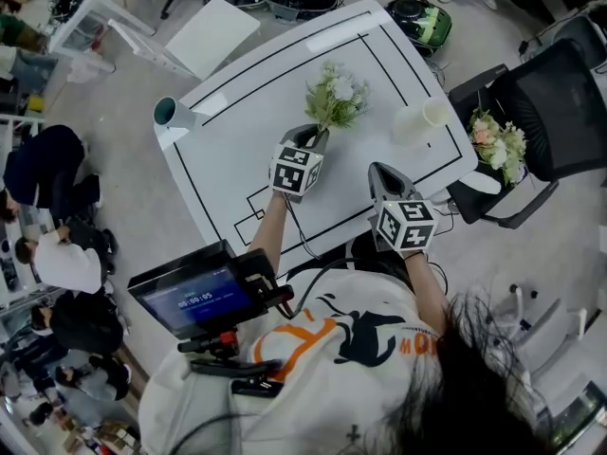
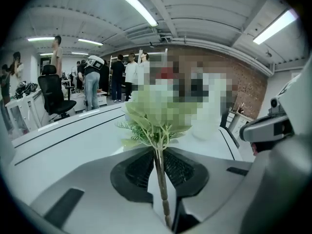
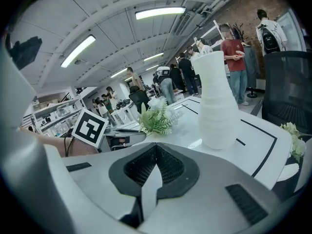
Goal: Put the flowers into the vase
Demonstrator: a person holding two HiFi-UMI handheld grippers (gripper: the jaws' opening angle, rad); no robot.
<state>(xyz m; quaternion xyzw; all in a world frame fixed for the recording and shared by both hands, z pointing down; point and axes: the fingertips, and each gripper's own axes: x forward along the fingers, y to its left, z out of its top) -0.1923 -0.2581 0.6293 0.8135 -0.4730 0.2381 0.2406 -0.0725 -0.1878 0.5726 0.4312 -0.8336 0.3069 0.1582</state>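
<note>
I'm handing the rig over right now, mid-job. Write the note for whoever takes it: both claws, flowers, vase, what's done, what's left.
Left claw: shut on the stem of the flower sprig.
Right claw: shut, empty, over the table near its front edge.
White vase: upright on the table, right of the sprig, no flowers in it.
Second flower bunch: on the chair beside the table.
Done: sprig gripped.
Left: carry it to the vase, stem into the mouth, release; then probably the second bunch.

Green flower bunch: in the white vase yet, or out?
Out. The left gripper is shut on the stem of the flower bunch, well apart from the white vase standing upright on the table.
</note>
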